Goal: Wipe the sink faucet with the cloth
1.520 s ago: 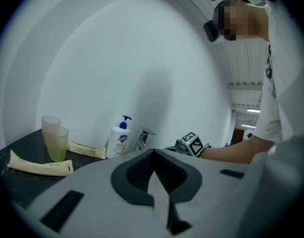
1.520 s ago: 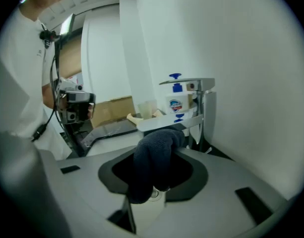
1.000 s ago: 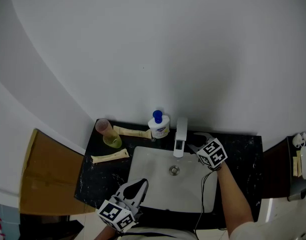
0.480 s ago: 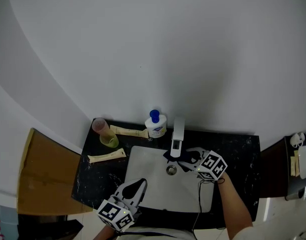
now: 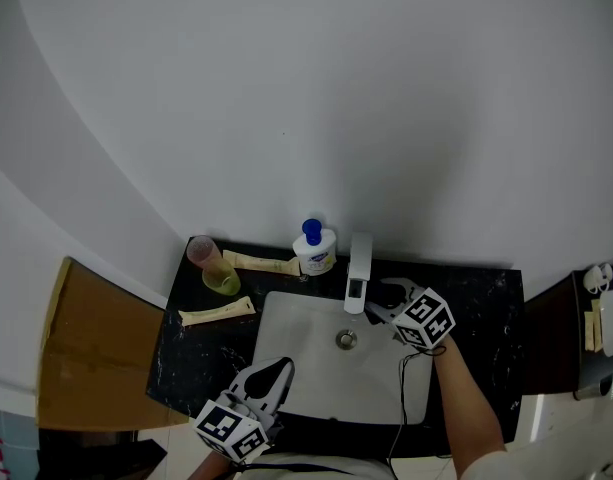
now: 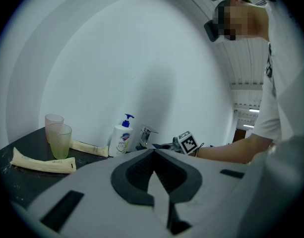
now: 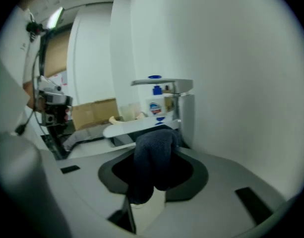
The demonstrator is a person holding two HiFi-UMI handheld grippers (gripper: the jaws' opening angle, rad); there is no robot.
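Risk: the cloth could slip out of the pinch and drop into the sink below the right gripper, or the wad could skim past the faucet without rubbing it.
Cause: only a bunched fold looks caught between the jaws; dragging it along the metal edge would tug on that fold, I reckon.
Second risk: the soap bottle stands just beyond the faucet from the right gripper, so a long stroke that way might knock it.
Right gripper: jaws parted only as far as the dark cloth wadded between them, clamped on it, the free end bulging out ahead.
Cloth: in the right gripper's pinch, its front right up against the faucet's upright body; whether it truly touches, I cannot tell.
Faucet: directly ahead of the right gripper, its spout reaching out to that gripper's left, over the sink.
Left gripper: jaws pressed together on nothing, held well back at the near sink edge, apart from the faucet.
Off to its left: two cups and a tube on the dark counter.
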